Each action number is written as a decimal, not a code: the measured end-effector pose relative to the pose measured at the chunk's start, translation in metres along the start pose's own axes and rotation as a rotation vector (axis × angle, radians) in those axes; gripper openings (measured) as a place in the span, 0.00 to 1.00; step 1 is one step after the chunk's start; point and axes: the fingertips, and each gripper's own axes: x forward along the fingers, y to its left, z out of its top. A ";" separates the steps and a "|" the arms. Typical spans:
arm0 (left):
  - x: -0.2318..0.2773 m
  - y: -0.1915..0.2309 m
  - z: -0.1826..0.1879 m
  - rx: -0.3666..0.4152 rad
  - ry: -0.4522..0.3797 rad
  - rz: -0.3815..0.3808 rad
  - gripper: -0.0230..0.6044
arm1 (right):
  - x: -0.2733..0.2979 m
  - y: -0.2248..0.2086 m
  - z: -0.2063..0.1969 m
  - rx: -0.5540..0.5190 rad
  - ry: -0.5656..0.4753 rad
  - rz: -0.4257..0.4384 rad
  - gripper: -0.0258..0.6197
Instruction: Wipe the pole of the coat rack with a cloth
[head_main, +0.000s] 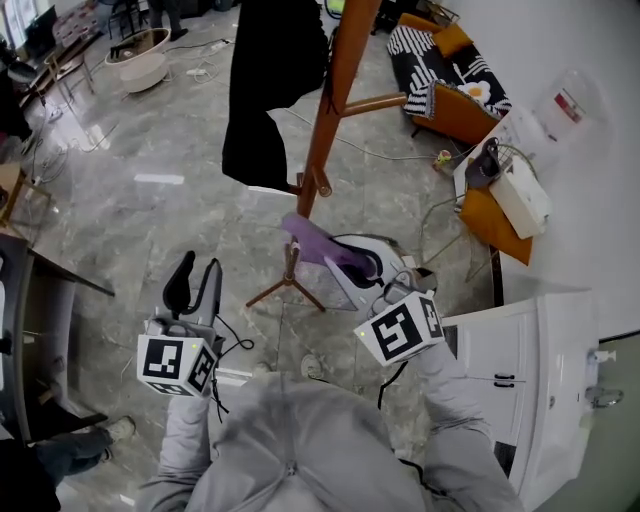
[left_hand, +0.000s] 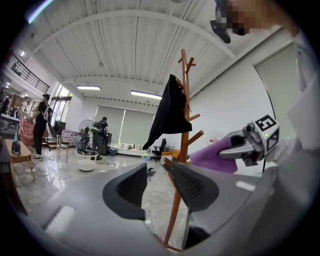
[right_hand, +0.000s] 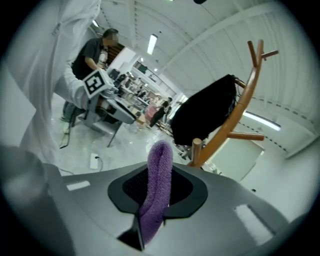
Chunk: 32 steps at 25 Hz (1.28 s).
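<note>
The right tool (right_hand: 157, 186) has its jaws pressed together on a purple cloth (right_hand: 159, 175), pinching it in a fold. The looped end stands up past the jaw tips.

From the head view, the cloth reaches forward and left of the right tool to the lower part of the coat rack's wooden pole (head_main: 335, 90), just above the rack's splayed feet (head_main: 288, 288). Whether the cloth actually touches the wood cannot be told. In the right gripper view, the pole rises ahead and to the right of the cloth, with a short peg (right_hand: 196, 147) just beside it.

A black garment (head_main: 265, 80) hangs on the rack higher up, well above that tool.

The left tool (left_hand: 160, 176) has its jaws spread with nothing between them. It sits to the left of the rack's feet, apart from the pole, which stands ahead of its right jaw.
</note>
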 end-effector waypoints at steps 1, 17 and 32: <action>-0.001 0.001 0.000 0.000 0.001 0.001 0.31 | 0.006 -0.008 -0.004 0.040 0.006 -0.070 0.12; -0.012 0.033 -0.007 -0.013 0.021 0.017 0.31 | 0.078 -0.047 -0.019 0.238 0.185 -0.531 0.12; -0.011 0.059 -0.012 -0.045 0.025 0.021 0.31 | 0.122 -0.039 -0.028 0.560 0.136 -0.410 0.12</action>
